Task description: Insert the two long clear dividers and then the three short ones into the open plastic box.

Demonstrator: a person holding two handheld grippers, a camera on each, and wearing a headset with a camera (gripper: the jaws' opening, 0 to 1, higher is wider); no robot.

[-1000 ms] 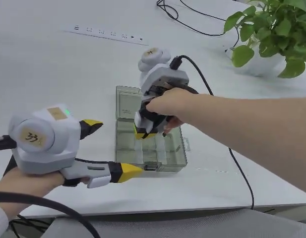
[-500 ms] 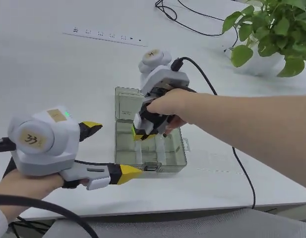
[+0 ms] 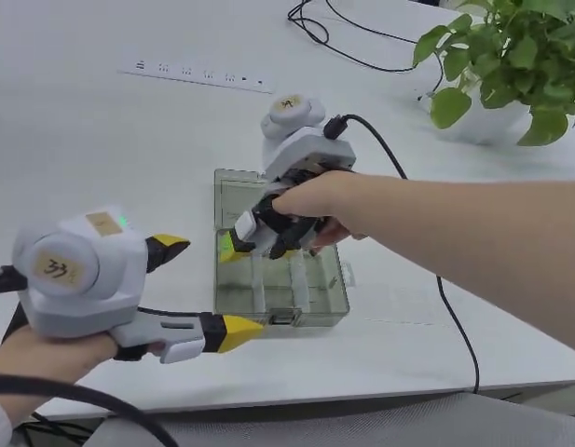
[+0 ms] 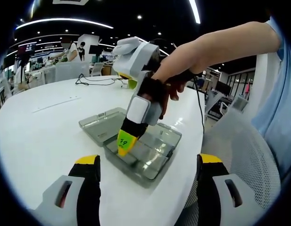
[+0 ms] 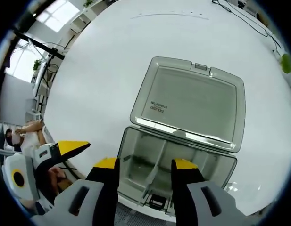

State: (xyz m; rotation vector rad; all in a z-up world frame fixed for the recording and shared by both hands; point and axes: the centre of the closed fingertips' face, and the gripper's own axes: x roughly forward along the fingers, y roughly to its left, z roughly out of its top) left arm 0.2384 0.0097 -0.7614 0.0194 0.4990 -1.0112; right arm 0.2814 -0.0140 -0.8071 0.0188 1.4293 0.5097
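Right gripper (image 5: 144, 165) swung leftward, jaws apart (empty), left gripper (image 4: 148, 160) likewise, dividers (image 3: 300, 291) in box (image 3: 335, 305) running front-to-back

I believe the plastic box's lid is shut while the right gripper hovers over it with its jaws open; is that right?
Not quite: the lid is open, lying flat on the table behind the plastic box, as the right gripper view shows. The right gripper does hover over the box with its jaws open.
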